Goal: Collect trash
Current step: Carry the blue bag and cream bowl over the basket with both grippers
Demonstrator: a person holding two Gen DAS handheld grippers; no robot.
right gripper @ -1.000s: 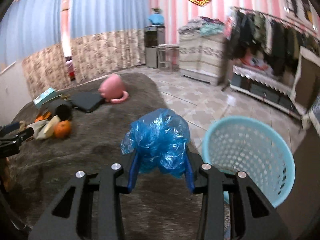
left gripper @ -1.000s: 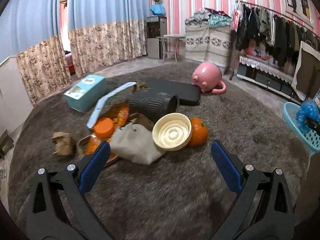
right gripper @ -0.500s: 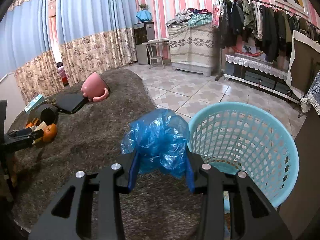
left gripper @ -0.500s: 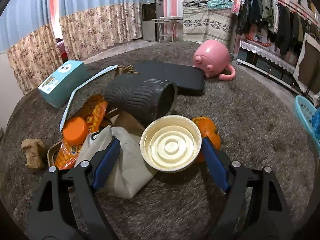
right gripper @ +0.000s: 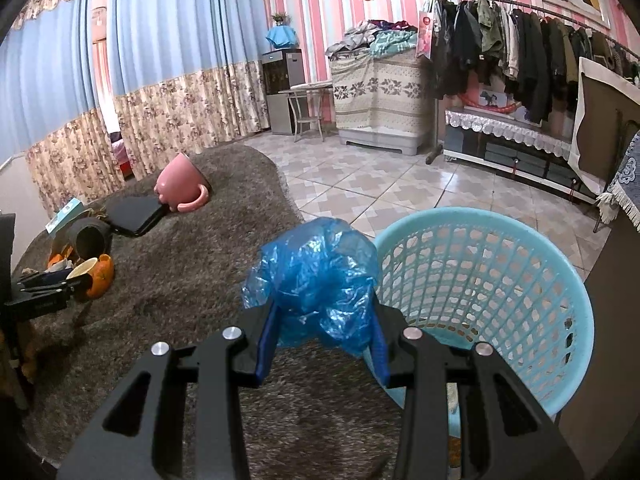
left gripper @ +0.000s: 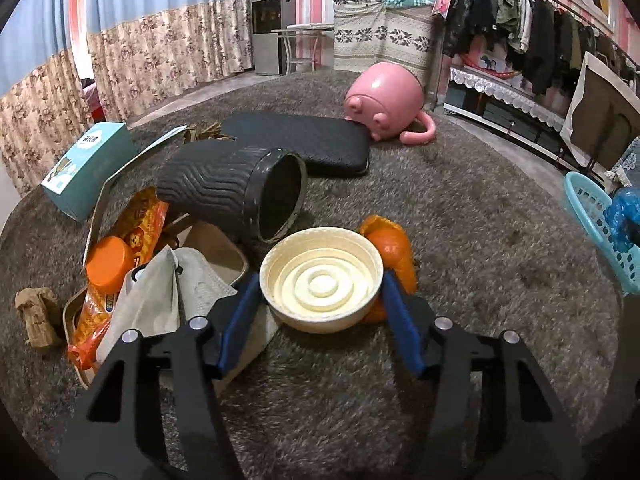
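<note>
Since a second ago the left claw has come down and forward over the pile, and its jaws have just been closing, so that the cream ridged bowl now sits between the blue pads; the pads stand right at its rim at 9 and 3 o'clock, but whether they press on it I cannot tell. From the left of the left wrist view, a crumpled brown paper lump lies at 9 o'clock on the shaggy grey-brown rug, then a glossy orange snack wrapper with a round orange cap on it, a limp grey cloth mask and a teal cardboard box further back. A black cup with a wavy embossed wall lies on its side at 11 o'clock of the bowl, its mouth toward the camera. A wrinkled orange fruit touches the bowl at 2 o'clock. Behind lie a flat black textured pad and a smooth pink mug tipped over. In the right wrist view the right claw is clamped on a crinkled blue plastic bag, held just left of the rim of the light blue lattice basket, which stands at 3 o'clock beside the rug.
</note>
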